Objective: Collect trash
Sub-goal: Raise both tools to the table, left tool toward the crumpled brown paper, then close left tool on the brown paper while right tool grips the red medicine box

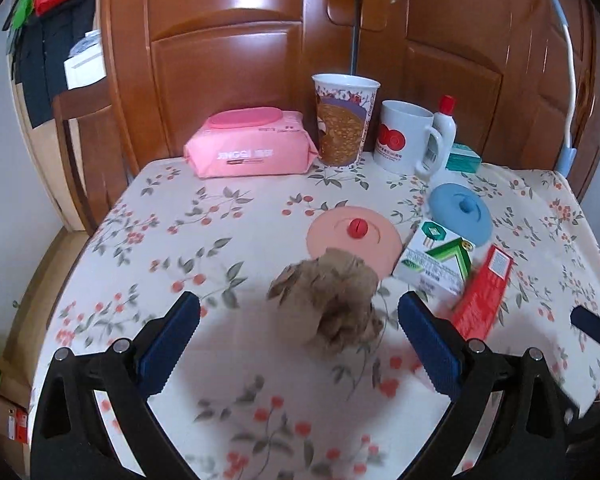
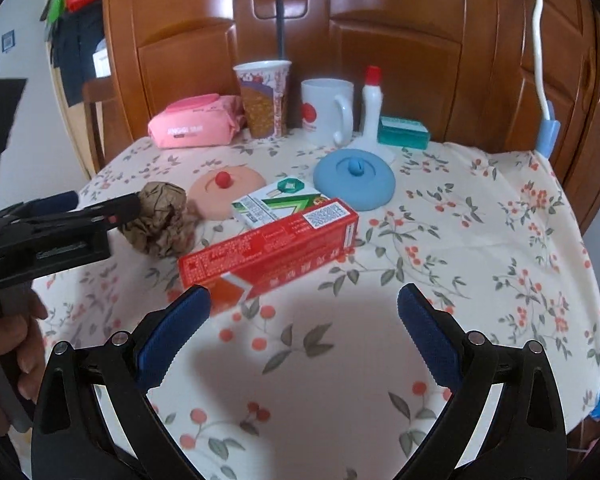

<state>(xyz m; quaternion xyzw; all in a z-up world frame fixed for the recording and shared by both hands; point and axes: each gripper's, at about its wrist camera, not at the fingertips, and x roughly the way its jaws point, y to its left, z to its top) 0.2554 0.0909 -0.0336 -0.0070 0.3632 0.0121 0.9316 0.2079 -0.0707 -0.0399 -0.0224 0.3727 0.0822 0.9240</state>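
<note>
table [image 2: 480,240], floral cloth | on it: paper wad [image 1: 332,300], red box [image 2: 268,246], 2 lids [image 2: 354,180], mug [image 2: 326,112]

Well ahead of the fingers, the pink wipes pack [image 1: 249,145] is showing "JINGGI"; other print is staying unreadable.

Pink wipes pack [image 1: 249,143]; paper cup [image 1: 343,120]; white mug [image 1: 405,136]; blue lid [image 2: 354,179]

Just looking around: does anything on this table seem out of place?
Yes: a crumpled brown paper ball lies loose on the floral tablecloth, between the left tool's open fingers. The red box lies askew.
</note>
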